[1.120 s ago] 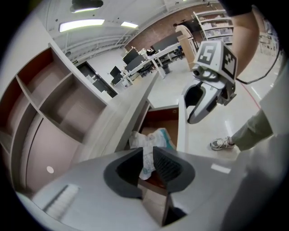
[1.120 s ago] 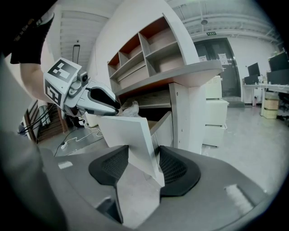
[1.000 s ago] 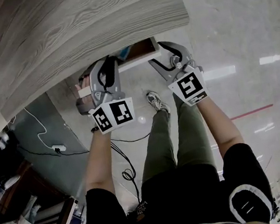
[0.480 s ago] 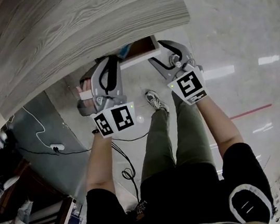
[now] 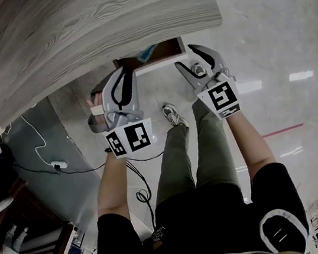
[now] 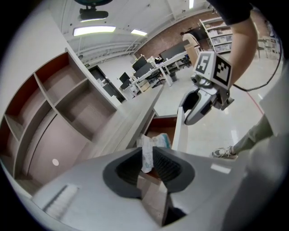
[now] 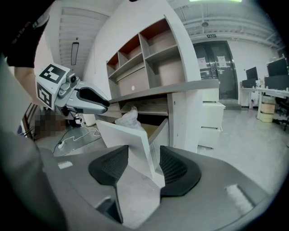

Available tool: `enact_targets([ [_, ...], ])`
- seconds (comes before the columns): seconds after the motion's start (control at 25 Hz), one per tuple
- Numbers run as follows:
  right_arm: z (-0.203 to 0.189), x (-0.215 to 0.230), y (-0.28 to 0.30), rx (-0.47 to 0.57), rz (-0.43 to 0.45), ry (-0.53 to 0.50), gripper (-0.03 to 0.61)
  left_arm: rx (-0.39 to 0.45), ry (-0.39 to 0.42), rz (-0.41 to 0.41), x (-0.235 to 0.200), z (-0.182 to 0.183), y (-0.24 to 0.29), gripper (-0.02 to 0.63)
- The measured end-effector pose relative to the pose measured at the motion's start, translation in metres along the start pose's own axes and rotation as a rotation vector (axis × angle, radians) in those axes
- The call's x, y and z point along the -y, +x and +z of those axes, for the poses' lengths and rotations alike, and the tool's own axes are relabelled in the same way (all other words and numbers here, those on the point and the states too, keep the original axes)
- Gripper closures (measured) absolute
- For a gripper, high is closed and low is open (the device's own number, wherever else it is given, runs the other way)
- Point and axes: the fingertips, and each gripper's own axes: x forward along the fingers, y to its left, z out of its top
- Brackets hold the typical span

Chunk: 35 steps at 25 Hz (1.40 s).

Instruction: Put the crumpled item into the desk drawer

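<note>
Left fingers (image 6: 168, 166): closed on the crumpled white wrapper (image 6: 147, 152), pinched upright so it can drop cleanly.
Wrapper's place: over the open desk drawer (image 6: 166, 125), apparently not yet inside.
Right fingers (image 7: 175, 170): apart, astride the drawer front (image 7: 128, 144), likely steadying it.

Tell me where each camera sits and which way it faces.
Head view: on the head, facing steeply down past the desk at the open drawer; arms, legs, left gripper and right gripper show.
Left gripper view: on the left gripper, looking along jaws shut on the crumpled item toward the drawer; right gripper and a leg show.
Right gripper view: on the right gripper, facing the drawer front between its parted jaws; left gripper shows.
Shared: all three show the drawer.
</note>
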Motion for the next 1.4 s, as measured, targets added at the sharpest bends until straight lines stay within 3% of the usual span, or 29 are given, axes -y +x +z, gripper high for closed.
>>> enact_targets([
  [0.48,0.035,-0.007,-0.036,0.003,-0.055,0.037,0.369,0.072,-0.158,0.073,-0.028,0.009,-0.039,0.497],
  [0.56,0.044,-0.007,-0.042,0.022,-0.069,0.032,0.459,0.083,-0.19,0.087,-0.033,0.012,-0.045,0.506],
  [0.72,0.066,-0.008,-0.054,0.057,-0.102,0.014,0.55,0.11,-0.235,0.102,-0.04,0.018,-0.06,0.526],
  [0.84,0.083,-0.011,-0.061,0.076,-0.115,0.0,0.574,0.133,-0.275,0.113,-0.046,0.022,-0.071,0.555],
  [1.4,0.161,-0.048,-0.105,0.123,-0.137,-0.032,0.575,0.232,-0.394,0.158,-0.069,0.045,-0.136,0.561],
])
